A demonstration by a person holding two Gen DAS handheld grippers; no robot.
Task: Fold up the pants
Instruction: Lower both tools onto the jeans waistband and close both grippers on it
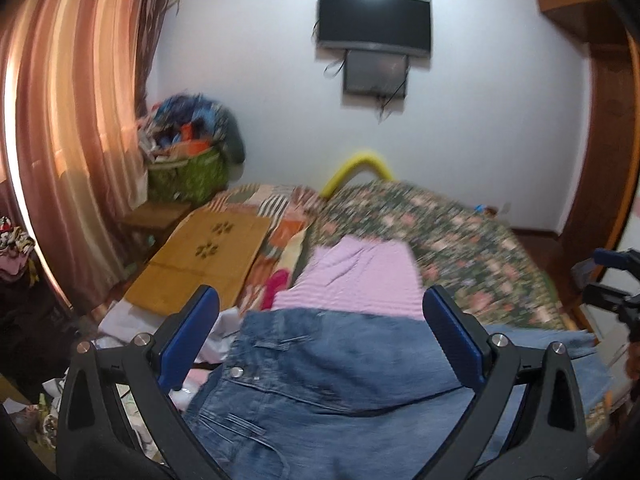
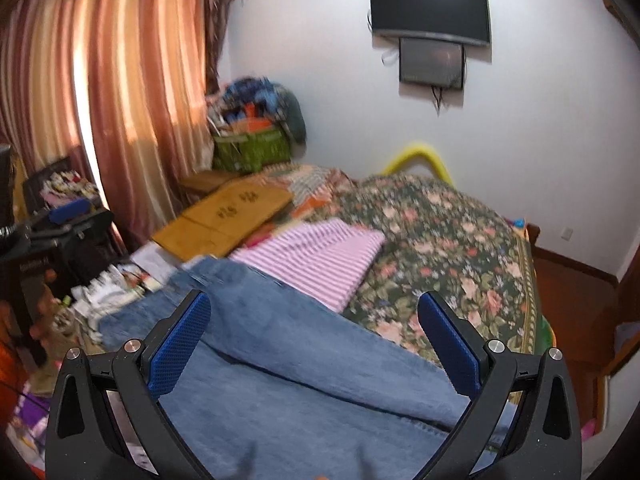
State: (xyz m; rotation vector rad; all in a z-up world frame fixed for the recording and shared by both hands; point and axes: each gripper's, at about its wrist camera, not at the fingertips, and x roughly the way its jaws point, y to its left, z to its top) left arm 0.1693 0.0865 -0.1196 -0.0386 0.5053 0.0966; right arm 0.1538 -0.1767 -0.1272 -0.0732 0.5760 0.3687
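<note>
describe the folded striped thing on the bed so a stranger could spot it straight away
Start at the bed's dark floral bedspread. On its near side, just beyond the blue jeans, lies a flat folded cloth. Its thin pink-and-white stripes set it apart from the plain denim and the flowered cover.

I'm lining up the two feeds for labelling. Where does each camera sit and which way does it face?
Left wrist: on the left tongs, looking over the jeans waistband toward the TV; both open fingers show, with the right tongs at the edge.
Right wrist: on the right tongs, over the jeans' legs, same direction; the left tongs show at the left.
Shared: jeans, striped pink cloth, floral bedspread, TV.
</note>
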